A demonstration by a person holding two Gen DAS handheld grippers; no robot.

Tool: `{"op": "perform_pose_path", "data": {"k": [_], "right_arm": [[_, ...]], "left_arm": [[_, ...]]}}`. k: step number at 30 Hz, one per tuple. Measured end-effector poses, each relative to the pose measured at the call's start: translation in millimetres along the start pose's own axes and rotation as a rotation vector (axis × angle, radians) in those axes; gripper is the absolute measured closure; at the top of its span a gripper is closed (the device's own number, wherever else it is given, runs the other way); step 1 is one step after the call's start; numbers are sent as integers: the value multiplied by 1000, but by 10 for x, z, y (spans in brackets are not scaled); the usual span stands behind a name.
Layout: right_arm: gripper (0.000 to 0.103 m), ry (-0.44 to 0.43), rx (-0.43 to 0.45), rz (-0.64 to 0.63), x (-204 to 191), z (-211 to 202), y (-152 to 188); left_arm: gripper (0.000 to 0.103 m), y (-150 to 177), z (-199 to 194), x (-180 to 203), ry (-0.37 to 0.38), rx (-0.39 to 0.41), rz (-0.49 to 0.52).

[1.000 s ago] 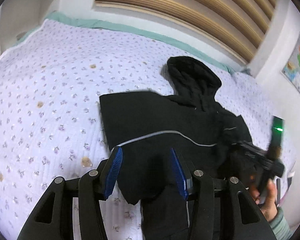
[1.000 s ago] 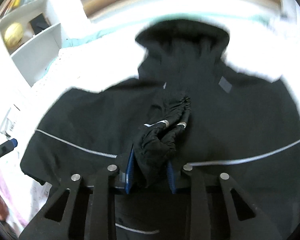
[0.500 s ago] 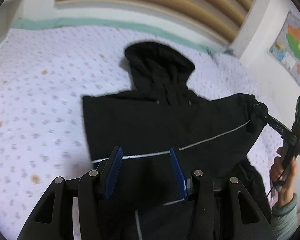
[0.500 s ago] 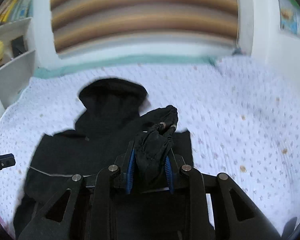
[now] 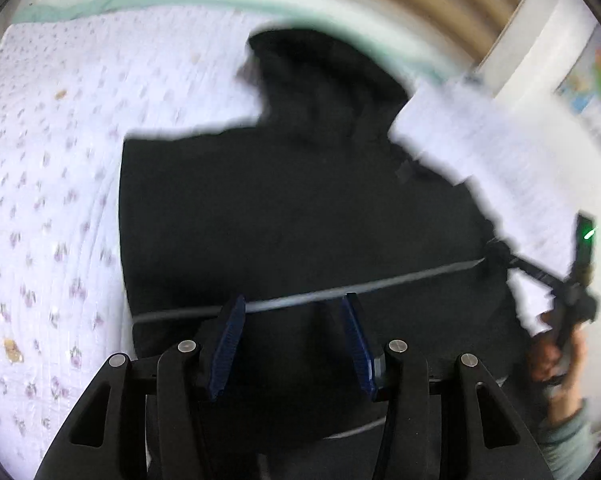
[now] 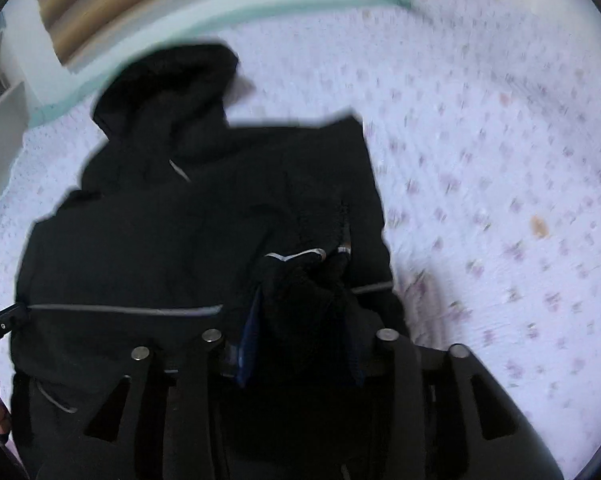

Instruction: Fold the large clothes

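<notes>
A black hooded jacket (image 5: 292, 200) lies spread on the flowered bedspread (image 5: 48, 184), hood toward 12 o'clock, while the right gripper (image 6: 304, 312) pinches what looks like a bunched cuff (image 6: 300, 280) and the left gripper (image 5: 288, 332) hangs over the jacket, fingers apart, holding nothing.

The left wrist view looks forward and down past its own blue-padded left gripper (image 5: 290, 344) at the lower centre of the frame, close over the black hooded jacket with a grey reflective stripe (image 5: 284, 216) on the white floral-print bedspread (image 5: 48, 184); the other tool shows at its right edge. The right wrist view sits just as near, its blue-padded right gripper (image 6: 300, 336) low in the frame. Both views share the jacket (image 6: 172, 240), the bedspread (image 6: 500, 160) and the striped wooden headboard (image 5: 440, 4) along the top.
</notes>
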State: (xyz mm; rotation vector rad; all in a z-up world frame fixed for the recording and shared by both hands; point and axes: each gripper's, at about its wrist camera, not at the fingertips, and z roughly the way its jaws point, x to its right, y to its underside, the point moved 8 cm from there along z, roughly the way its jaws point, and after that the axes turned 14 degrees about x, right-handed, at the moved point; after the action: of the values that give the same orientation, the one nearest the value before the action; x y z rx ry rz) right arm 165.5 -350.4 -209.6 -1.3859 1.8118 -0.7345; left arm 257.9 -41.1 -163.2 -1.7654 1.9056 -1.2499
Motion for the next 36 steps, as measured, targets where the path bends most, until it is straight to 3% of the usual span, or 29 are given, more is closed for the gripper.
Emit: {"op": "perform_pose_path", "data": {"k": [2, 4, 6, 9, 12, 15, 18, 23, 25, 29, 32, 36], "right_arm": [[29, -22, 86, -5, -141, -213, -223], [28, -32, 127, -38, -361, -296, -389], [28, -37, 109, -96, -609, -214, -418], [29, 22, 39, -192, -887, 151, -257], [30, 83, -123, -210, -858, 703, 170], [29, 80, -59, -210, -846, 742, 216], [30, 55, -87, -190, -816, 634, 186], [30, -68, -24, -128, -797, 33, 124], [30, -23, -8, -160, -719, -154, 208], [34, 38, -48, -197, -556, -63, 482], [34, 6, 16, -214, -500, 54, 651], [34, 16, 61, -218, -490, 20, 700]], "left_arm": [[46, -192, -101, 26, -2, 63, -14], [38, -307, -52, -10, -36, 75, -30], [38, -284, 183, -95, -48, 26, -66], [38, -32, 597, -299, -99, -71, -95], [38, 55, 701, -294, -133, -33, 19], [38, 89, 716, -247, -183, -37, 101], [38, 51, 645, -159, -208, -27, 130], [38, 133, 124, 170, -52, 21, 138], [38, 198, -28, 233, -35, 38, 144], [38, 439, 204, 7, -75, -49, 99], [38, 498, 316, -74, -54, -7, 89], [38, 530, 377, 27, -106, 52, 177]]}}
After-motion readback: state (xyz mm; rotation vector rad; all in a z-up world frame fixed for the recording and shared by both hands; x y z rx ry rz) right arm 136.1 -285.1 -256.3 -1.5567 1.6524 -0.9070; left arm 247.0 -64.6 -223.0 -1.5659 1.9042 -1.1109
